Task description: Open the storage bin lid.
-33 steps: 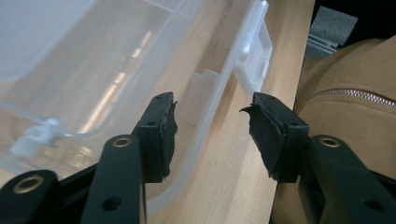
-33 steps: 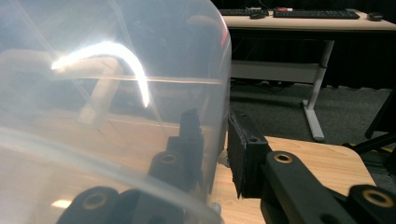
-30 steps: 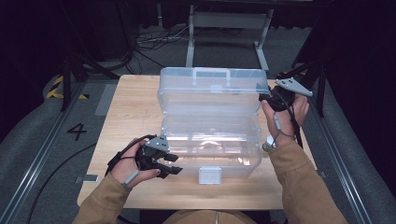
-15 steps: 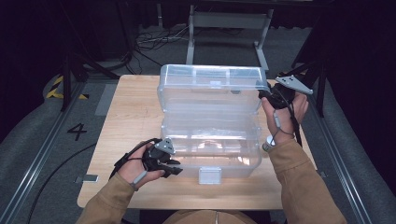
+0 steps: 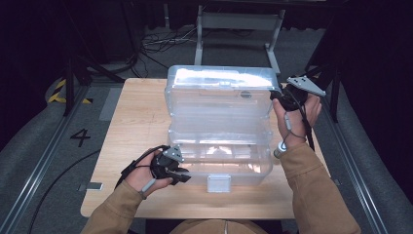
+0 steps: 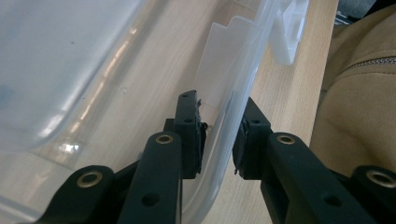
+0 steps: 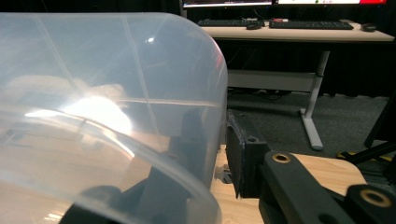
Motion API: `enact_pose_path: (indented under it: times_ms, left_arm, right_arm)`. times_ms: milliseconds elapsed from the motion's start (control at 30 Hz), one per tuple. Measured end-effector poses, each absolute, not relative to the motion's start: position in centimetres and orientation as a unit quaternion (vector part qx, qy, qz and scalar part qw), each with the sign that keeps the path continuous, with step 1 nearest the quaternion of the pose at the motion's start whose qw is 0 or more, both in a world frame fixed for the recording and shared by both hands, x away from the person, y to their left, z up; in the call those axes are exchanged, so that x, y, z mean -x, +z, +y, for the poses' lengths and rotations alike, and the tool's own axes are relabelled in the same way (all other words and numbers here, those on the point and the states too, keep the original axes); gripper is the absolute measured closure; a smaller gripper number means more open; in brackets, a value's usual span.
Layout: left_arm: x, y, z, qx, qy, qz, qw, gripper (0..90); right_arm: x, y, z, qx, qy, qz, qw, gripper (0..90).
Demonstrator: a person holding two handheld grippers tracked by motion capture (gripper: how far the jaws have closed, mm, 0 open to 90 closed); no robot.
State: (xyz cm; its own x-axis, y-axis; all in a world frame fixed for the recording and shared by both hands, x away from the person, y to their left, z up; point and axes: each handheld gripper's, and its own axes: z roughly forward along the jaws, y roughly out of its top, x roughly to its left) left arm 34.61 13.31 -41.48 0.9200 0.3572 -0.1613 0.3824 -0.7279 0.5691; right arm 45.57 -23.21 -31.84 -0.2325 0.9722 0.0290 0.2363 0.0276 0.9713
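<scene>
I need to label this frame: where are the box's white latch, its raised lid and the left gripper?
white latch (image 5: pixel 218 183), high view, on its front face.
raised lid (image 5: pixel 219 92), high view, on its clear panel.
left gripper (image 5: pixel 181 174), high view, between its jaws at the box's front rim.

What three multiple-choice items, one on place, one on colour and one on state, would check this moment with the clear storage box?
1. Where does the left gripper meet the clear box?
A. at the near left corner of the base
B. at the white latch
C. on top of the lid

2. What colour is the latch at the front of the box?
A. black
B. white
C. yellow

3. How does the lid stand?
A. shut flat on the base
C. lying off the box on the table
B. raised at the back, box open

Answers: 1 A, the left gripper view shows its jaws, which have just been closing, either side of the base wall. 2 B, it shows white against the wooden table. 3 B, the lid stands up behind the base, with the right gripper at its edge.
</scene>
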Motion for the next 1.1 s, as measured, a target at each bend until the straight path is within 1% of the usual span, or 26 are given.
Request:
enact_pose_path:
  times_ms: [200,267,400,567,667,1100]
  left_arm:
    - [-34.5,-41.5,13.4,-0.928,-0.02,0.202,0.312,74.9]
    - [-34.5,-41.5,13.4,-0.928,-0.019,0.202,0.314,74.9]
    - [-34.4,-41.6,13.4,-0.926,-0.015,0.204,0.319,74.5]
    - [-34.3,-41.6,13.4,-0.924,-0.015,0.21,0.32,73.4]
    - [-34.5,-41.6,13.3,-0.924,-0.025,0.218,0.315,73.5]
    - [-34.6,-41.5,13.2,-0.921,-0.035,0.229,0.313,72.9]
  right_arm:
    - [-46.0,-31.7,-23.2,-0.491,0.487,0.609,0.388,79.5]
    - [-46.1,-31.7,-23.2,-0.491,0.487,0.611,0.385,82.0]
    - [-46.3,-31.6,-23.1,-0.493,0.484,0.613,0.383,82.3]
    - [-47.0,-31.5,-23.2,-0.497,0.48,0.617,0.376,82.1]
    - [-47.3,-31.4,-23.1,-0.497,0.478,0.619,0.376,81.7]
    - [-48.4,-31.4,-23.2,-0.497,0.481,0.617,0.374,80.3]
